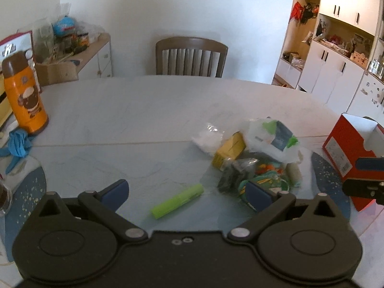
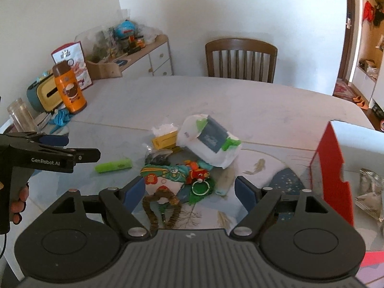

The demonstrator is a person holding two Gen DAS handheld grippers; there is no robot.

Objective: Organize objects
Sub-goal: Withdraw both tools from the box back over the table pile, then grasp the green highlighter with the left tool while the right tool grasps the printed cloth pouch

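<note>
Both tools (image 1: 187, 192) (image 2: 190, 192) wide open, empty

Both grippers matte black with blue finger pads, silver pivot screws, round side discs. Left gripper (image 2: 54, 140), at left frame edge, carries white "GenRobot.AI" lettering. Right gripper (image 2: 190, 189) has ribbed grey top.
</note>
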